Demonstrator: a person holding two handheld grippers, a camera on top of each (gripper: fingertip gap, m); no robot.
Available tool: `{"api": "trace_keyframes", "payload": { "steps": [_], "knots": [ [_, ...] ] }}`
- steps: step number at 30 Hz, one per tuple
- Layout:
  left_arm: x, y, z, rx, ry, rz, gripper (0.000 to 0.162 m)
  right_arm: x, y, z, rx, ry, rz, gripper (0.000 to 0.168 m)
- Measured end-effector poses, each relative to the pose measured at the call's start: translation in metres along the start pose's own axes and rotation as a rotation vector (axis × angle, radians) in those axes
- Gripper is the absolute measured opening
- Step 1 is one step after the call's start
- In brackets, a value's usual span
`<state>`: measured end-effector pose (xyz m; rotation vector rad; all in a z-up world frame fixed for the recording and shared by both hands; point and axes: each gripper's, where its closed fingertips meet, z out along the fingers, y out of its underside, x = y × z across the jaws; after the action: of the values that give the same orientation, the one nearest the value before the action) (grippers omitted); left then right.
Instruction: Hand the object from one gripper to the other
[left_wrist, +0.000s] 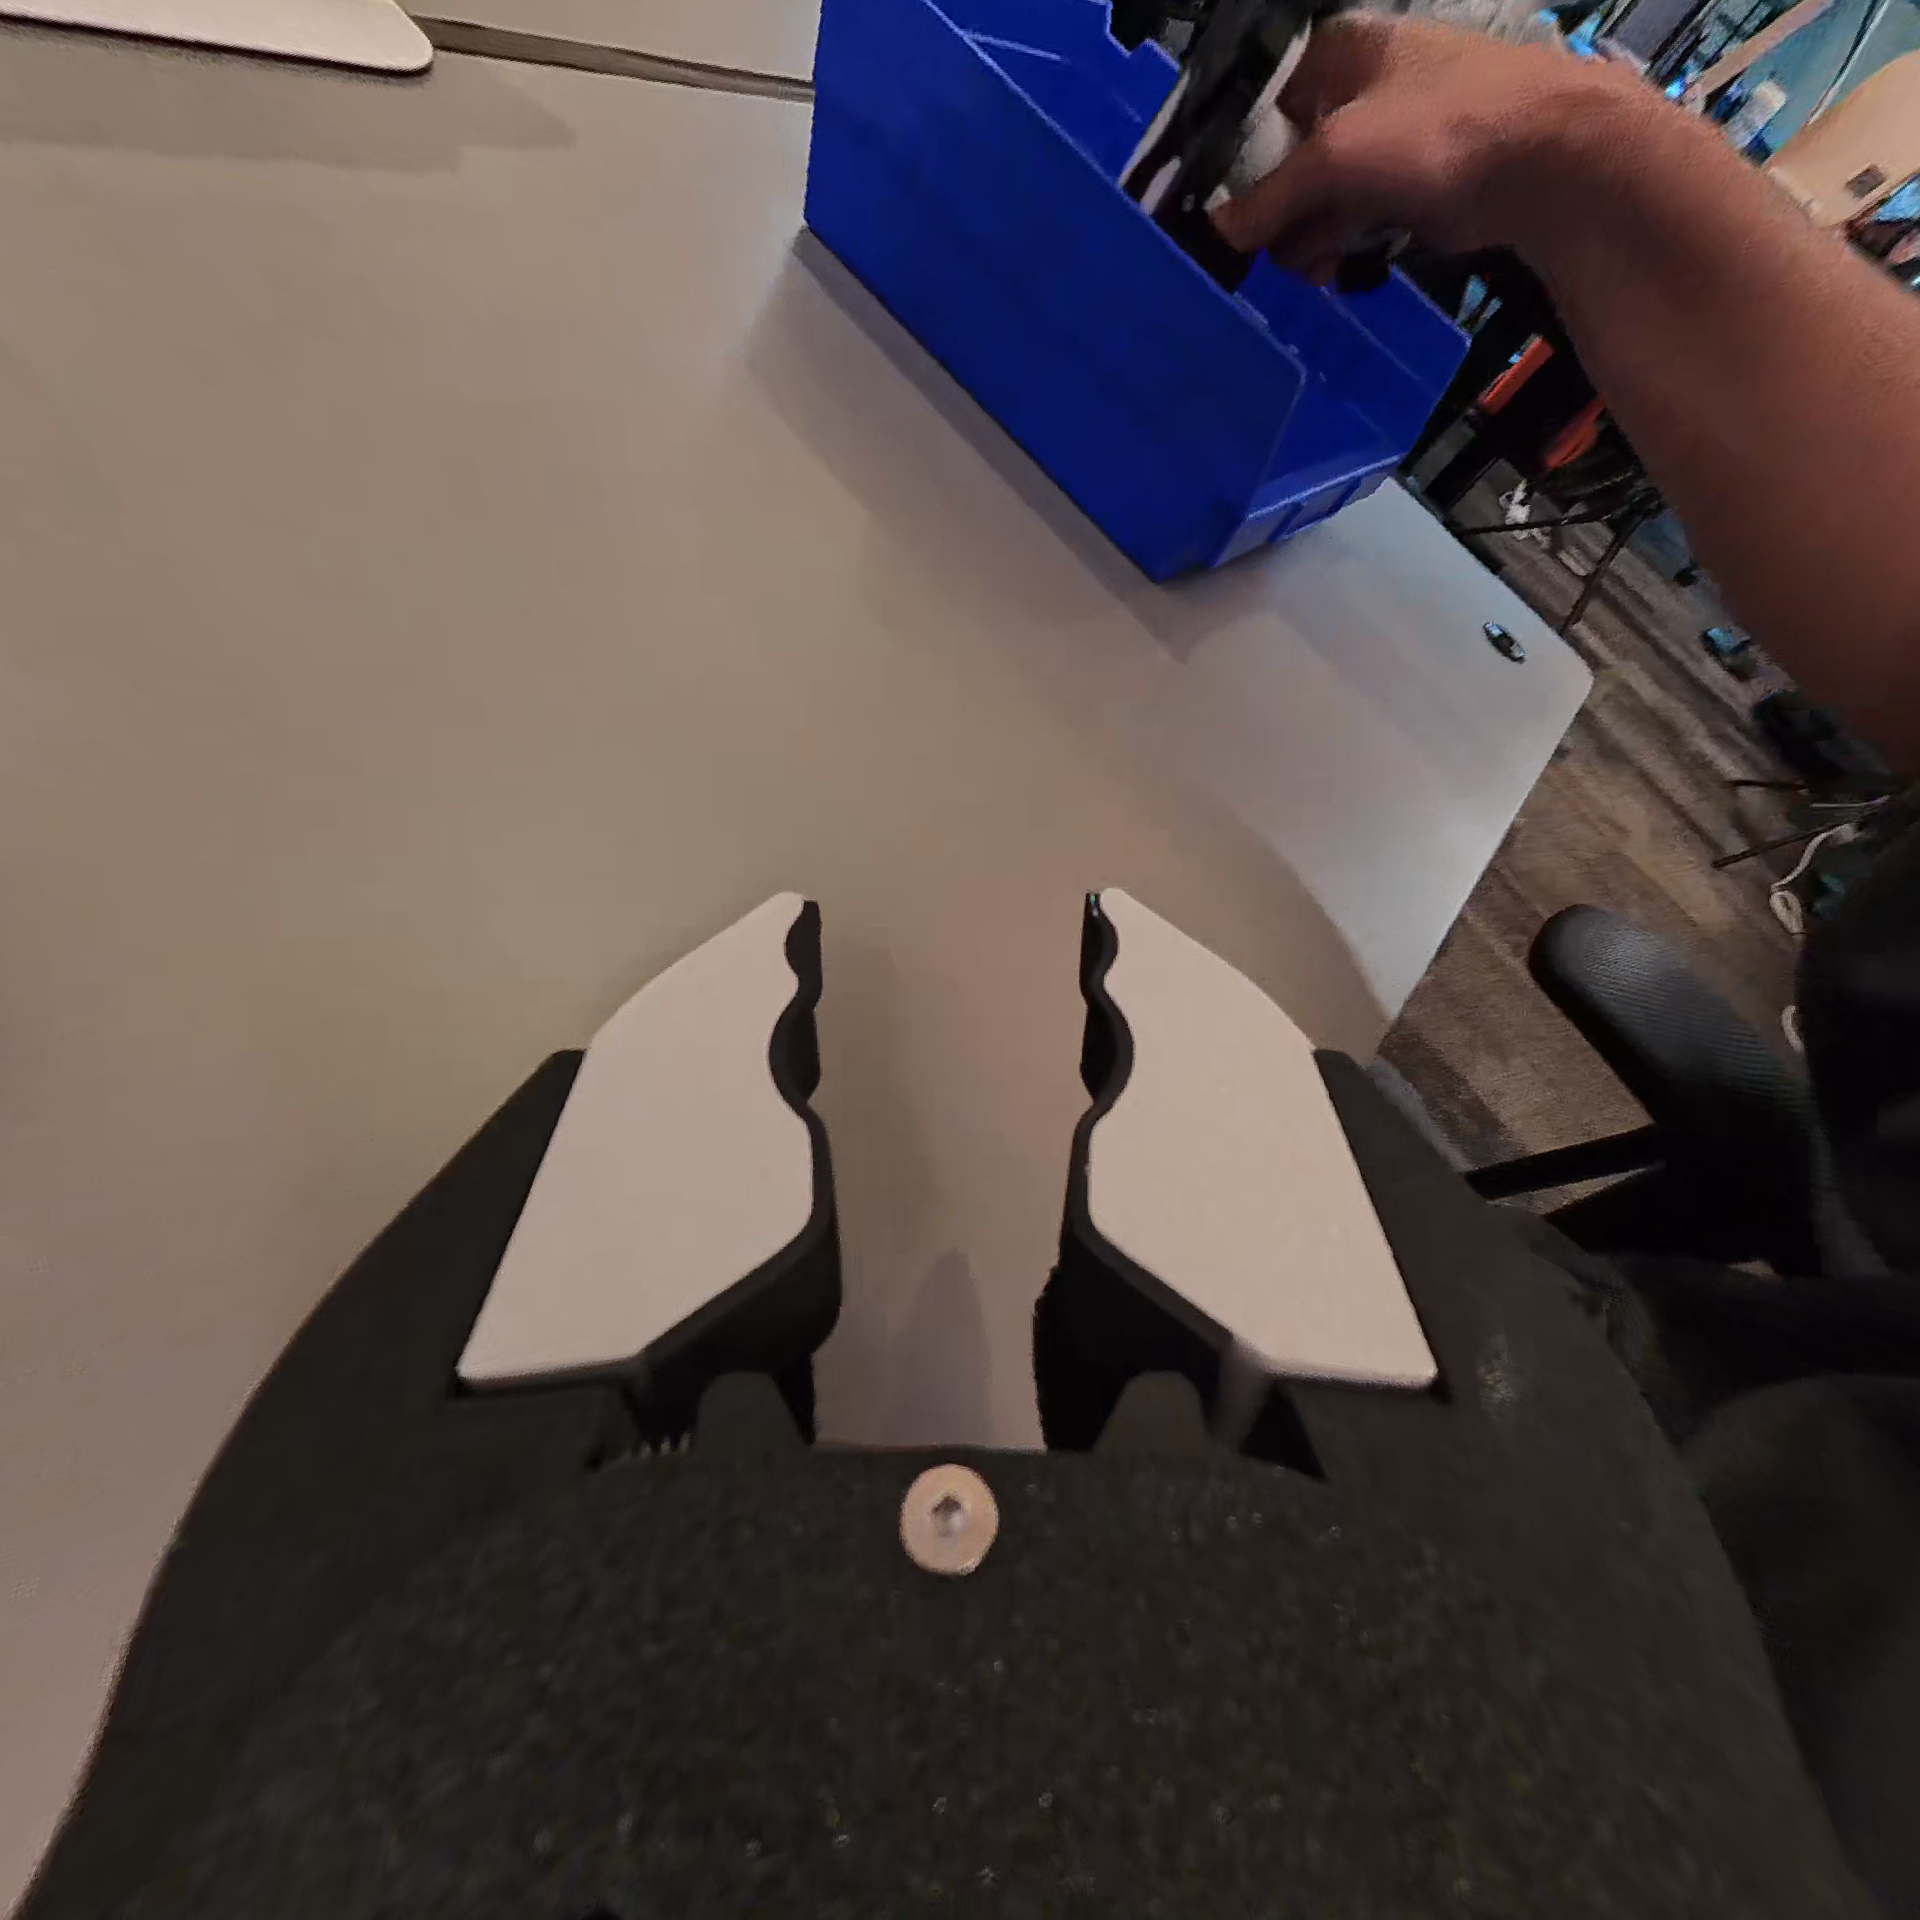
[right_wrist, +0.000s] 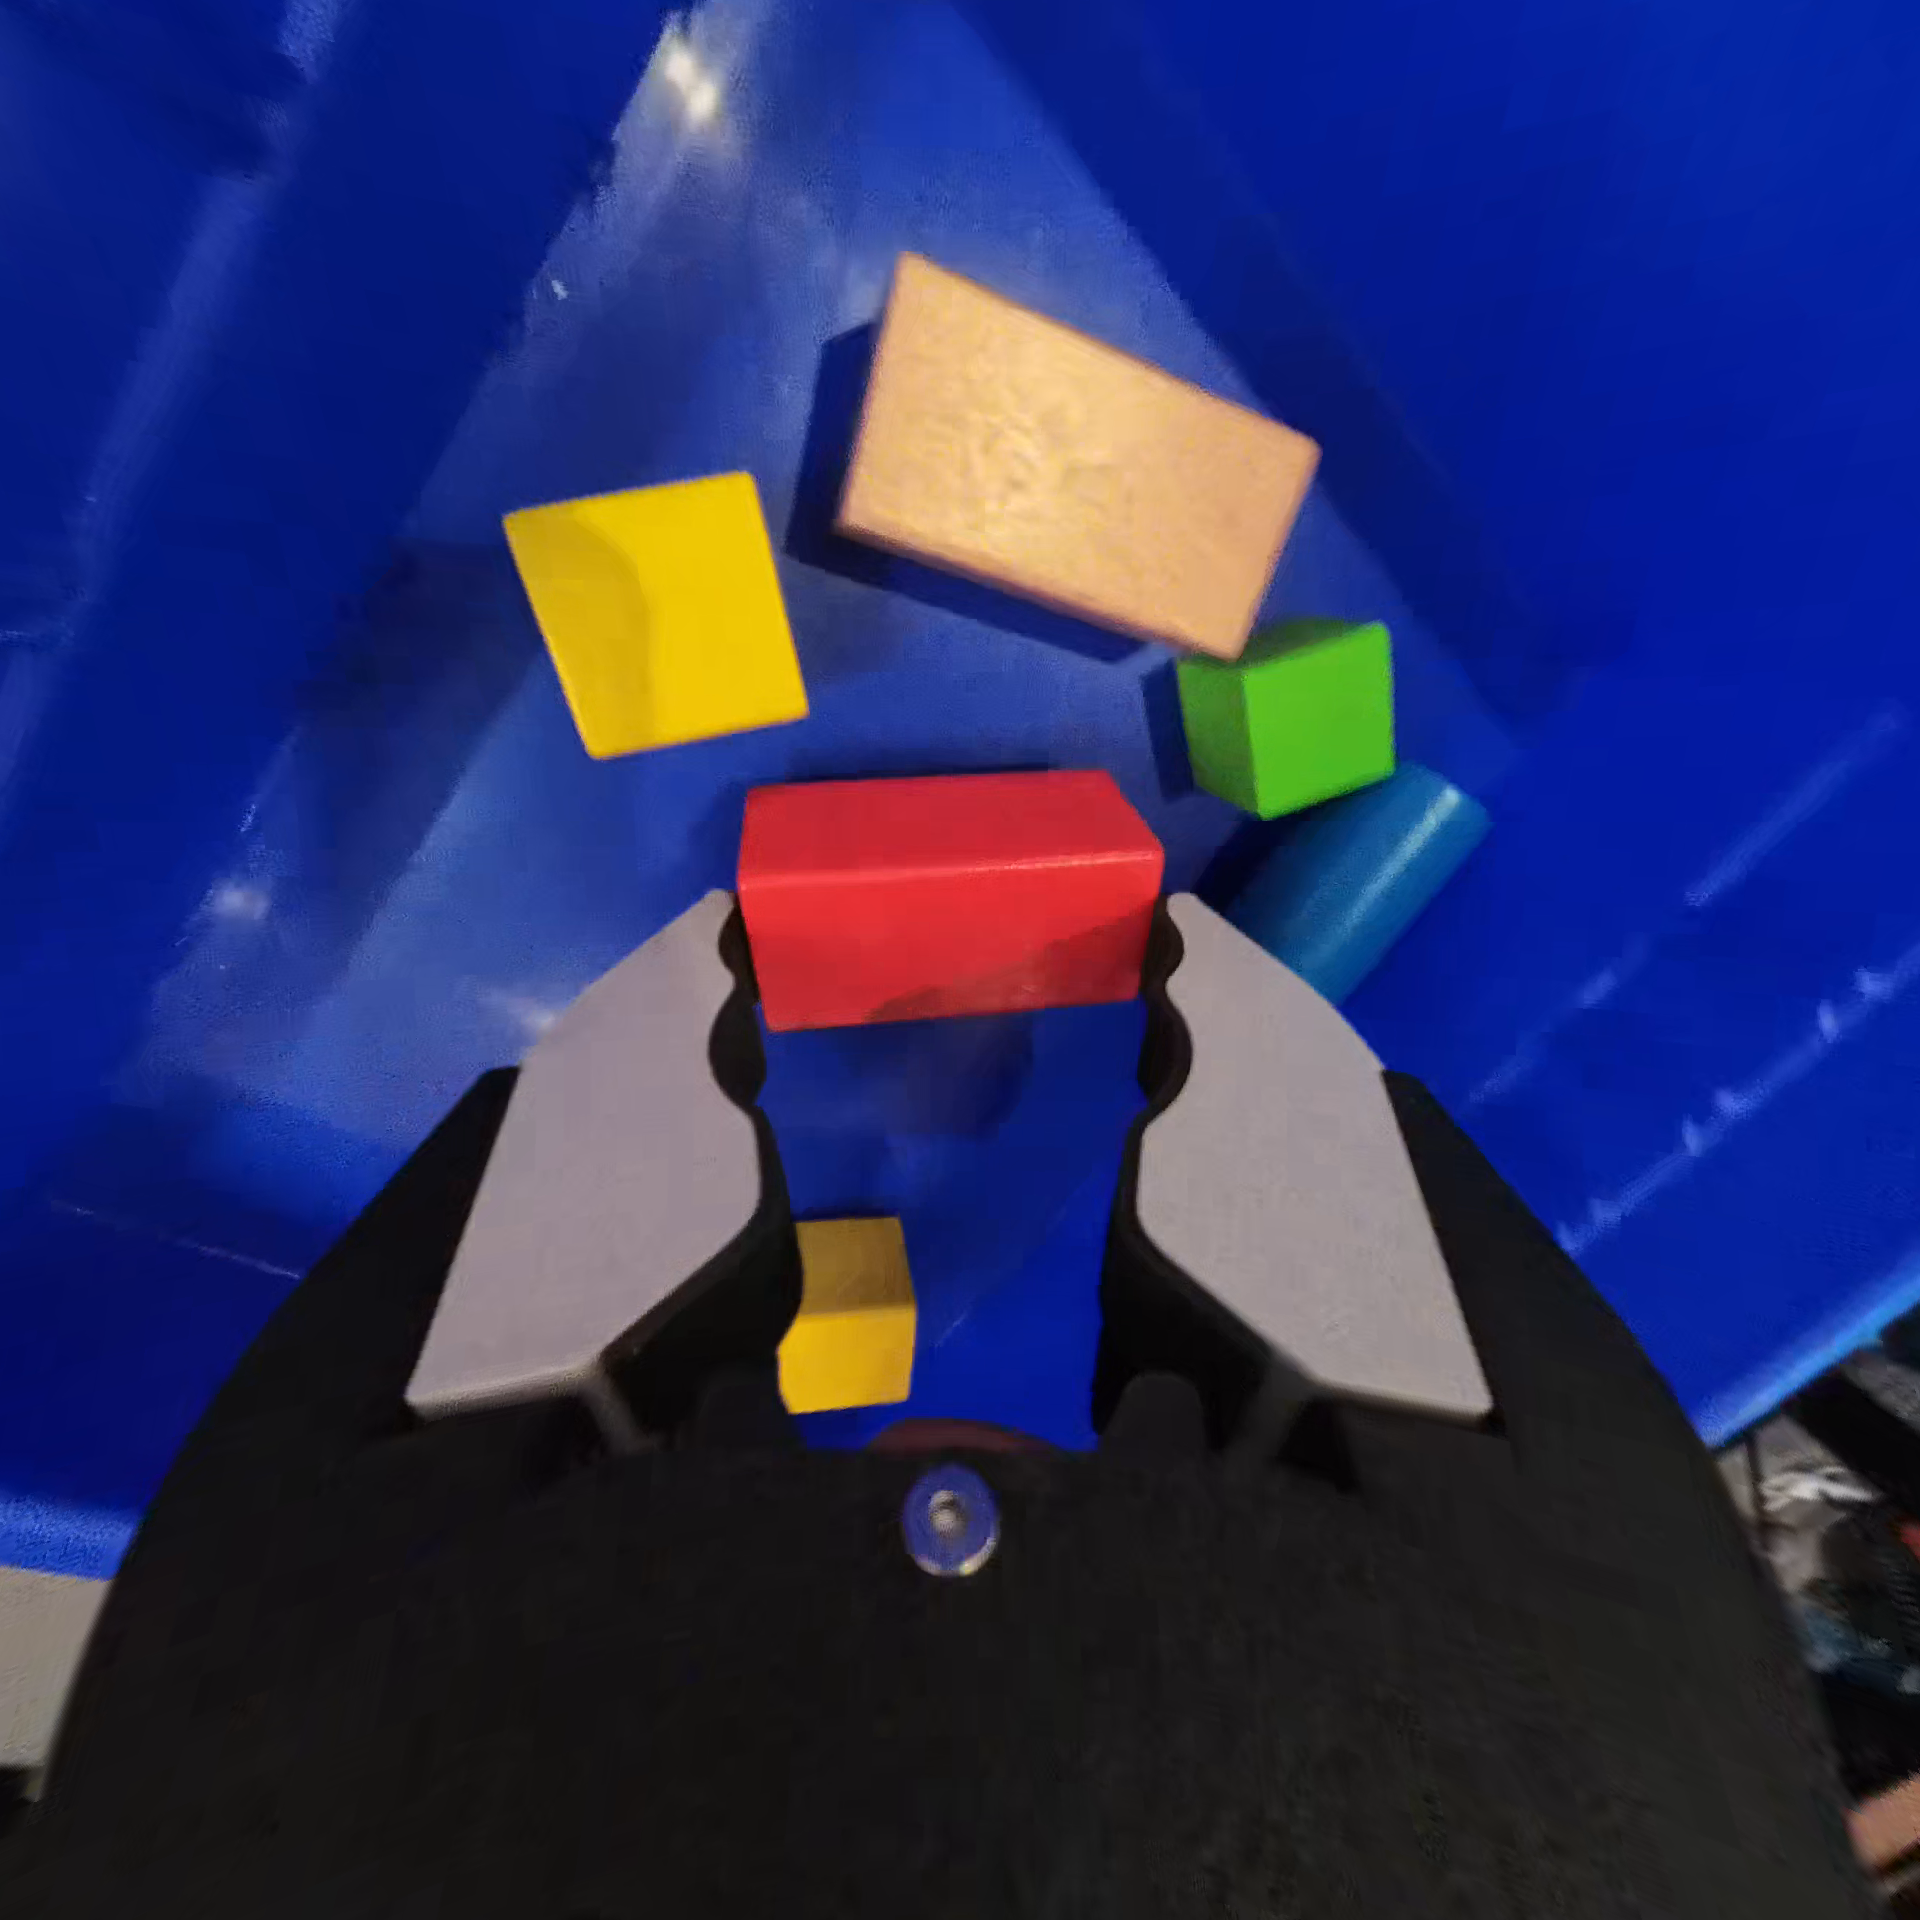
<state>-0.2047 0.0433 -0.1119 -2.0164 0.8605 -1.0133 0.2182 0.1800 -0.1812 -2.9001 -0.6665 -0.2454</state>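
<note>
Fingertips of the right gripper (right_wrist: 948, 940) bracketed a red rectangular block (right_wrist: 948, 899) inside the blue plastic bin (right_wrist: 312, 520), one tip against each short end, in what looked like the pickup that comes before any handover. The jaws stood about as wide as the block was long; whether they were already pressing it or only flanking it could not be told. Beyond the fingertips lay a yellow block (right_wrist: 660, 613), a tan wooden slab (right_wrist: 1075, 457), a green cube (right_wrist: 1288, 717) and a blue cylinder (right_wrist: 1361, 883), the cylinder just outside the right-hand finger. A small yellow cube (right_wrist: 847, 1314) sat back between the fingers, near the palm. Across the grey table (left_wrist: 416, 623), the left gripper (left_wrist: 951, 904) waited well apart from the bin, its fingers partly open and holding nothing, probably kept clear to receive the block. A person's hand (left_wrist: 1455, 135) held the right gripper over the bin's rim.
</note>
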Motion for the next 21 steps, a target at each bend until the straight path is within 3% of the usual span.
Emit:
{"api": "trace_keyframes", "payload": {
  "steps": [7, 10, 15, 17, 21],
  "knots": [
    [-0.007, 0.003, 0.000, -0.018, -0.026, -0.005, 0.047, -0.002, -0.008, 0.009, -0.096, 0.011, -0.033, 0.073],
    [-0.006, 0.001, -0.001, -0.014, -0.029, 0.000, 0.047, -0.004, -0.012, -0.007, 0.000, 0.046, 0.014, 0.090],
    [-0.012, 0.005, 0.002, -0.036, -0.078, 0.032, 0.048, -0.044, -0.001, -0.109, 0.449, 0.134, 0.107, 0.089],
    [-0.010, 0.006, 0.003, -0.038, -0.072, 0.033, 0.048, -0.082, 0.011, -0.151, 0.690, 0.110, 0.153, 0.077],
    [-0.011, -0.001, -0.007, -0.066, -0.086, 0.080, 0.045, -0.214, 0.033, -0.181, 1.052, -0.327, 0.206, 0.075]
  ]
}}
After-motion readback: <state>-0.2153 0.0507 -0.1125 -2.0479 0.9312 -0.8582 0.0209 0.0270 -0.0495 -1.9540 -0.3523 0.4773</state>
